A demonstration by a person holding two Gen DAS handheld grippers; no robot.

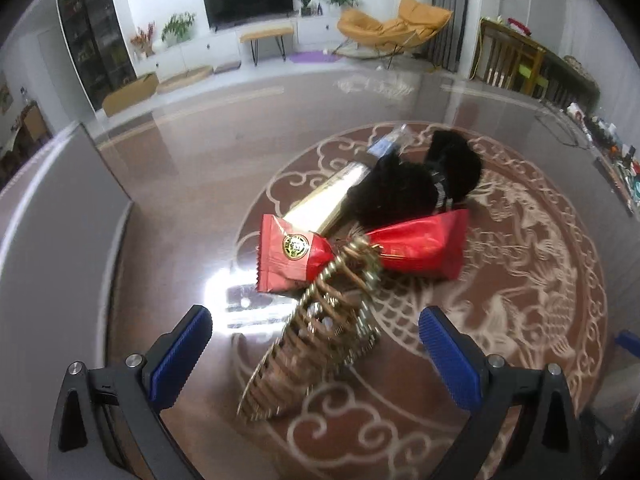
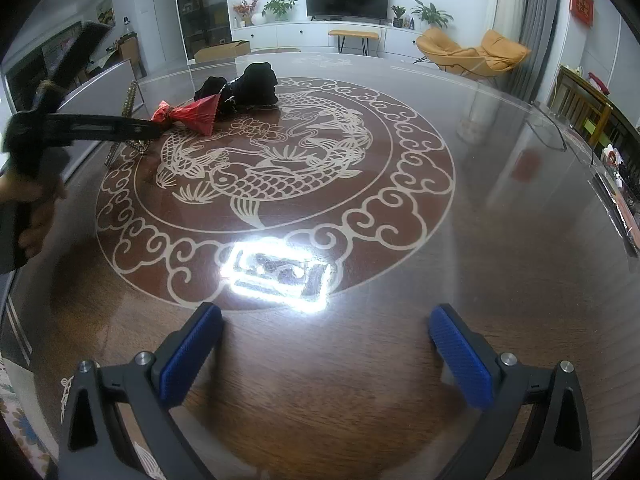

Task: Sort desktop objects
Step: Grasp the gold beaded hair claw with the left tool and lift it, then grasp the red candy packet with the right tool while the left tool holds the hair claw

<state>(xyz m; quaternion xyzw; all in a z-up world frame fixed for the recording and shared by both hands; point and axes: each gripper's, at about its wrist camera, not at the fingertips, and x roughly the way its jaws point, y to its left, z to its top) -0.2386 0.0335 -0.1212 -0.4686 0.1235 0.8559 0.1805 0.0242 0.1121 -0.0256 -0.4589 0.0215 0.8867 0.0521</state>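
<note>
A pile lies on the round table (image 1: 168,184): two red snack packets (image 1: 290,256) (image 1: 420,246), a gold box (image 1: 328,200), a black fluffy cloth (image 1: 416,184) and a small clear packet (image 1: 390,142). A gold wire rack (image 1: 320,328) stretches from the pile toward me, lying between the wide-open blue pads of my left gripper (image 1: 318,358); the pads are apart from it. In the right wrist view the pile sits far left, with a red packet (image 2: 192,114), the black cloth (image 2: 244,86) and the rack (image 2: 130,100). My right gripper (image 2: 326,356) hangs open over bare table, holding nothing.
The table top (image 2: 500,200) is glossy with a koi and cloud pattern and a bright lamp glare (image 2: 276,272). A grey panel (image 1: 60,200) stands along the left edge. Clutter (image 1: 616,172) lines the far right edge. A hand (image 2: 36,200) holds the left gripper.
</note>
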